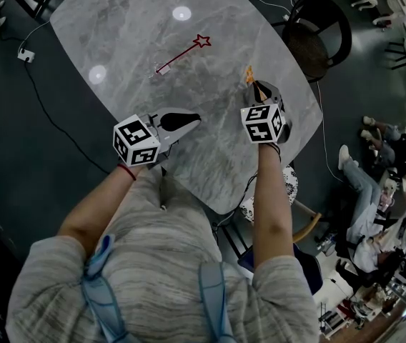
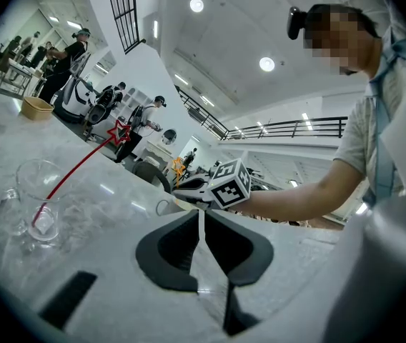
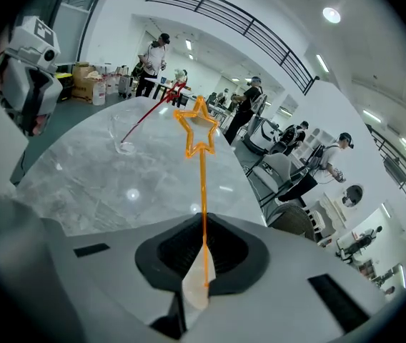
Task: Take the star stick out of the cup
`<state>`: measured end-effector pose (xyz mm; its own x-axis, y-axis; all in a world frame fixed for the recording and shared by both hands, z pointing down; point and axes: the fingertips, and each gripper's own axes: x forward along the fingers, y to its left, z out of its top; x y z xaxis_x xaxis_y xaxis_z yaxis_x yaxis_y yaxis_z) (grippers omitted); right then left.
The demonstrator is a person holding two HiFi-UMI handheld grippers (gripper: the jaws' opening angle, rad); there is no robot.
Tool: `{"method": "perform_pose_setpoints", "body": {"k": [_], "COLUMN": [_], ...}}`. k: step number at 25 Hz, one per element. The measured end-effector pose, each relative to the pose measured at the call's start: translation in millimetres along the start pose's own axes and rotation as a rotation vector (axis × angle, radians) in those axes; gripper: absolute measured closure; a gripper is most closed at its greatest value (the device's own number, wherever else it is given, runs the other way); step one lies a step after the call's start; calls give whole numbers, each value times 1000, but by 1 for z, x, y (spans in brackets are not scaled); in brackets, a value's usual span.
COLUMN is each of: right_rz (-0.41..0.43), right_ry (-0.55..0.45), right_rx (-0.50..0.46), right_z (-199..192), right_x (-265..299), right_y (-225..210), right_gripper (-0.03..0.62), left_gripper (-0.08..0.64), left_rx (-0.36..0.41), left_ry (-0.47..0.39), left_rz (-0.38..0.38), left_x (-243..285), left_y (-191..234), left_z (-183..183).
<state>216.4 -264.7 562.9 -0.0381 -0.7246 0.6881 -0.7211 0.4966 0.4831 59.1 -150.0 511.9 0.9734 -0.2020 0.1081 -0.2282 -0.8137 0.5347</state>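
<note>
A clear cup point(image 1: 162, 69) stands near the middle of the marble table point(image 1: 124, 27), with a red star stick point(image 1: 189, 49) leaning out of it to the right. The left gripper view has the same cup point(image 2: 37, 207) and red star stick point(image 2: 81, 161) at its left. My right gripper point(image 1: 256, 88) is shut on an orange star stick point(image 3: 203, 191), whose star point(image 3: 199, 130) points away from the jaws, near the table's right edge. My left gripper point(image 1: 191, 119) is shut with nothing in it and rests low over the near part of the table, jaws point(image 2: 201, 214) touching.
A dark round chair point(image 1: 322, 33) stands off the table's right side. Another chair point(image 1: 289, 191) sits under the near right edge. A cable and plug point(image 1: 26, 54) lie on the floor at left. People sit and stand at the far right point(image 1: 374, 191).
</note>
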Motion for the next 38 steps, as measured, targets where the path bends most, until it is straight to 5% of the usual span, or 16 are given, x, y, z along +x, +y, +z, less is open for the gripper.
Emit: {"method": "perform_pose_setpoints", "body": {"k": [25,38], "right_rz": [3,179], "right_ry": [-139,-31], "right_rx": [-180,-107], "right_z": [52,22], "right_x": [-81,-91], "right_y": [35,98], "right_gripper": [572,572], "left_gripper": [543,541], "left_rx": [-5,-7], "left_ry": [-16,-13], "left_rz": [36,51], "left_x": [-3,-11], "left_y": [-7,-15], "left_z": [-4,-12]}}
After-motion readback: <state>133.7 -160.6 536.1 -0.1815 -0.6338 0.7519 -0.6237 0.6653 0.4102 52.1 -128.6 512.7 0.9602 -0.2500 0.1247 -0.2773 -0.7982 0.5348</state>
